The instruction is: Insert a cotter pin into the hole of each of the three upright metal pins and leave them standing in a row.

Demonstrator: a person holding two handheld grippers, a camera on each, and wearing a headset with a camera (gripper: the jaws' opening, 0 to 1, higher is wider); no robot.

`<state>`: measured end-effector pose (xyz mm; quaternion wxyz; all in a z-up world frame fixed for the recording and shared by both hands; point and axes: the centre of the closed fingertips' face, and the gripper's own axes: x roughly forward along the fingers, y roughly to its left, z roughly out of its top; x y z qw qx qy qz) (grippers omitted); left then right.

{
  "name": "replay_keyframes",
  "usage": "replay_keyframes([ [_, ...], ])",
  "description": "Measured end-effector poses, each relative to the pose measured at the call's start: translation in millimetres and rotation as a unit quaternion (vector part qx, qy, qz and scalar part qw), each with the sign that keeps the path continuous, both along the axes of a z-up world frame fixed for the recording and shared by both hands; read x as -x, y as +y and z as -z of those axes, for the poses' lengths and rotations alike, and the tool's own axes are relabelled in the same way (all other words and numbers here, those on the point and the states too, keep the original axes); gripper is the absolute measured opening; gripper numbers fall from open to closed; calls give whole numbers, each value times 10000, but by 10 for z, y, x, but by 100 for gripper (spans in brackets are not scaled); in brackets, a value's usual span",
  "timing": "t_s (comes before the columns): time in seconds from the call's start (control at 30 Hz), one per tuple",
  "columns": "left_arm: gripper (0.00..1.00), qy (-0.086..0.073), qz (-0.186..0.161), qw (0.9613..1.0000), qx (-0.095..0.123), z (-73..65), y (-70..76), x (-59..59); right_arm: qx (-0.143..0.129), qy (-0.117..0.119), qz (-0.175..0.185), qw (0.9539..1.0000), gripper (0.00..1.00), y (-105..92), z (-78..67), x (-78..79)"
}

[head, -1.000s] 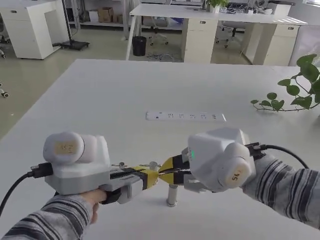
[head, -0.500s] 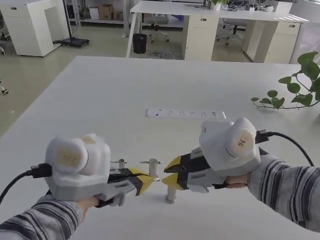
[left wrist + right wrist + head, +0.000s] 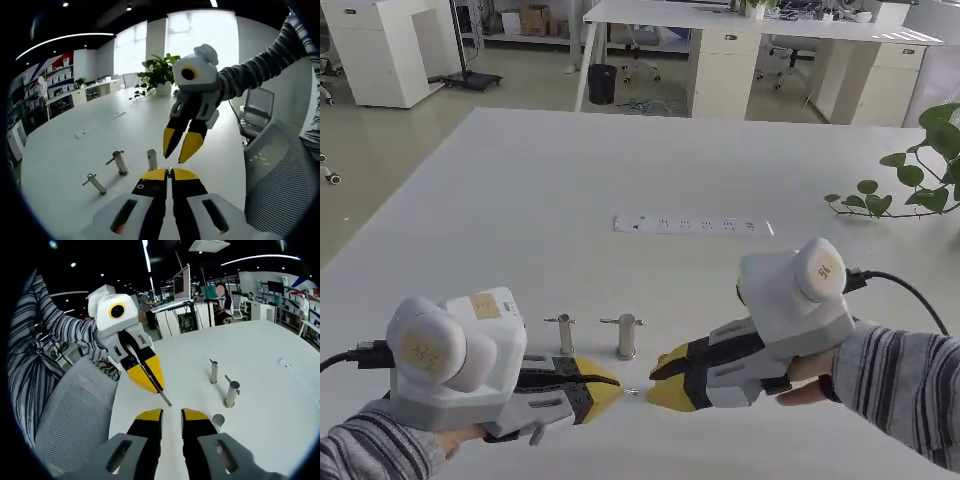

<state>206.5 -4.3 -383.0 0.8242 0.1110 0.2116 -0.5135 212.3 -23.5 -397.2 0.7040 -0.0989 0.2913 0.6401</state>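
Two upright metal pins [image 3: 565, 333] [image 3: 627, 336] stand side by side on the white table [image 3: 620, 170], each with a cotter pin crossing its top. A third upright pin [image 3: 218, 421] [image 3: 151, 159] stands nearest the grippers, its top bare. My left gripper [image 3: 612, 385] [image 3: 170, 175] is shut on a thin cotter pin [image 3: 162, 397] [image 3: 632, 391] that sticks out past its yellow tips. My right gripper [image 3: 665, 378] [image 3: 171, 416] faces it a little apart, open and holding nothing, with the bare pin just beside its right jaw.
A white power strip [image 3: 692, 226] lies across the middle of the table. A leafy plant [image 3: 910, 180] reaches in at the right edge. A mesh office chair [image 3: 75, 410] stands close behind me. Desks and cabinets lie beyond the far edge.
The two grippers' tips were together above the near pin. They have drawn apart and back toward me, and the cotter pin stays in the left gripper.
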Motion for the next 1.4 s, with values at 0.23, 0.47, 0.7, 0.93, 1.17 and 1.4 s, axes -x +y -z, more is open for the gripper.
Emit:
replay_keyframes([
  [0.23, 0, 83, 390, 9992, 101, -38, -80, 154, -226, 317, -237, 9990, 10, 41, -25, 158],
  [0.47, 0, 90, 557, 9982, 196, -73, -143, 208, -152, 367, -422, 9983, 8, 55, 17, 243],
  [0.7, 0, 165, 594, 9976, 311, -109, -167, 227, -248, 507, -491, 9972, 1, 67, -7, 299],
  [0.93, 0, 281, 567, 9974, 333, -60, -153, 248, -183, 448, -581, 9971, 0, 36, -21, 326],
  [1.17, 0, 335, 542, 9973, 369, -42, -158, 270, 10, 14, -858, 9963, 0, 11, -35, 342],
  [1.4, 1, 318, 508, 9978, 268, 8, -162, 256, 236, -455, -1152, 9920, 0, -1, 20, 365],
])
